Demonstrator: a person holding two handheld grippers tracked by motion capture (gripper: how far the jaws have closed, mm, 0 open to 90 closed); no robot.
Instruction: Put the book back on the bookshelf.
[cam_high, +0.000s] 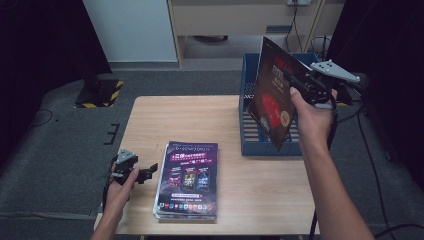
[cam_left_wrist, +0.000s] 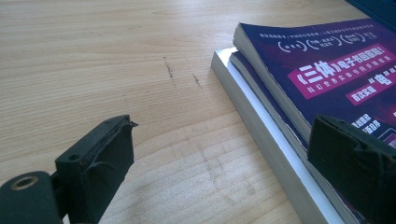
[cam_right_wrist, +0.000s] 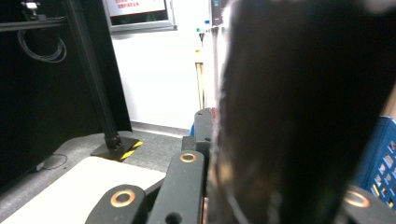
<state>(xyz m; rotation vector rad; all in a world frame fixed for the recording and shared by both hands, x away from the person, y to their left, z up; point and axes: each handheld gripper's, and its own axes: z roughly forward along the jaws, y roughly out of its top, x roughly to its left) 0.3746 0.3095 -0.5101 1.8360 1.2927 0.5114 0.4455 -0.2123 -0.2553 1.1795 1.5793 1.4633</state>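
One magazine (cam_high: 272, 100) is hanging upright in the air over the blue crate (cam_high: 248, 95) at the far right of the counter (cam_high: 200, 115), pinched near its upper edge by the right claw (cam_high: 299, 80), whose jaws are closing down flat on the thin cover with nothing else between them. In the right gripper view the same magazine (cam_right_wrist: 299, 116) is looming as a dark, glossy, slightly bowed sheet right against the jaws. Judging from this, the work is sitting somewhere in the middle: this copy is lifted and poised above the crate but not yet lowered in, and whether any copies are already lying inside I cannot tell, since the held one is blocking the interior. What is remaining is the stack of magazines (cam_high: 187, 180) lying flat near the front edge of the counter, several copies deep, the top cover shiny purple and black with white and pink print. Seen from the left gripper view, the stack (cam_left_wrist: 299, 93) is showing soft, pale page edges, the upper copies sitting a little askew on a thicker white-edged one. The left claw (cam_high: 145, 172) is resting low just beside the stack's left edge, its jaws standing wide apart and gripping nothing; its pads (cam_left_wrist: 107, 158) are looking black, rubbery and a little frayed. The crate is rigid plastic with slotted walls and a ribbed floor. The counter is pale wood grain, matte, faintly scuffed.
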